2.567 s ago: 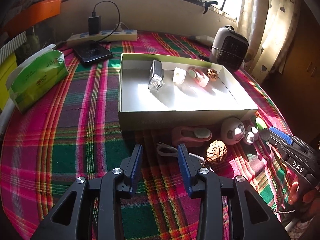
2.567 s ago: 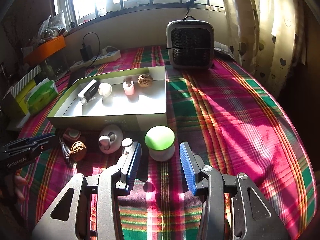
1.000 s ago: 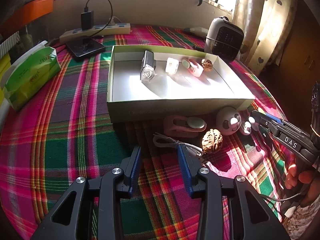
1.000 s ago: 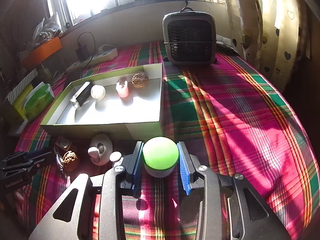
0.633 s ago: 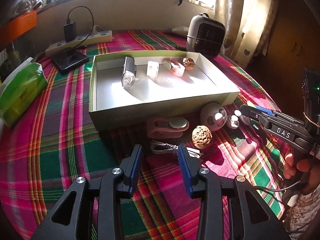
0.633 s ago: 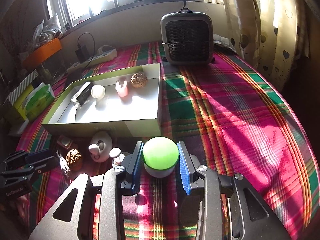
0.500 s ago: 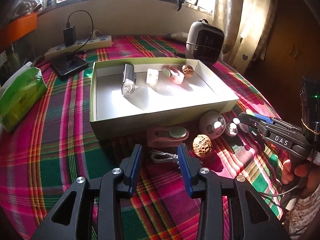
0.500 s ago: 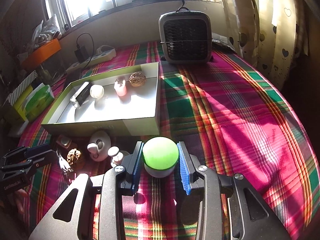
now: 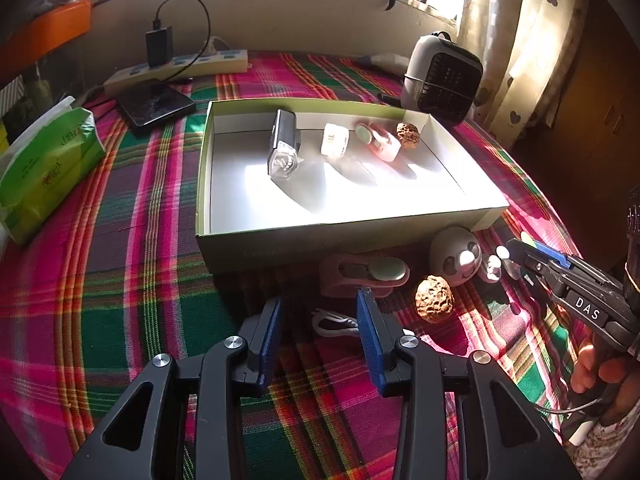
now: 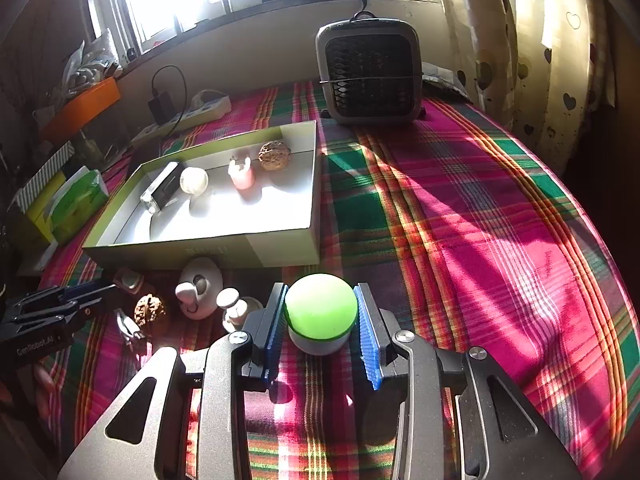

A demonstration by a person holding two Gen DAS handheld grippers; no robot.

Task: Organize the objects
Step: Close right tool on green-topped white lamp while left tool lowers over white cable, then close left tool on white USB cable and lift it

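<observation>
Sunlit plaid tablecloth [image 10: 460, 216] by window; right tongs [image 10: 320, 314] pinching green-topped lamp [image 10: 321, 306], left tongs [image 9: 320, 312] spread.

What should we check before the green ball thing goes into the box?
1. Right gripper shut on the green-topped lamp: ok, both pads press its sides.
2. Lamp lifted off the plaid cloth: cannot tell.
3. Free space in the box: ok, its near half is bare.
4. Things already in the box stay out of the way: ok, the walnut and the others sit along the far wall.
5. Left gripper out of the path: ok, it is open over the white cable, holding nothing.
</observation>
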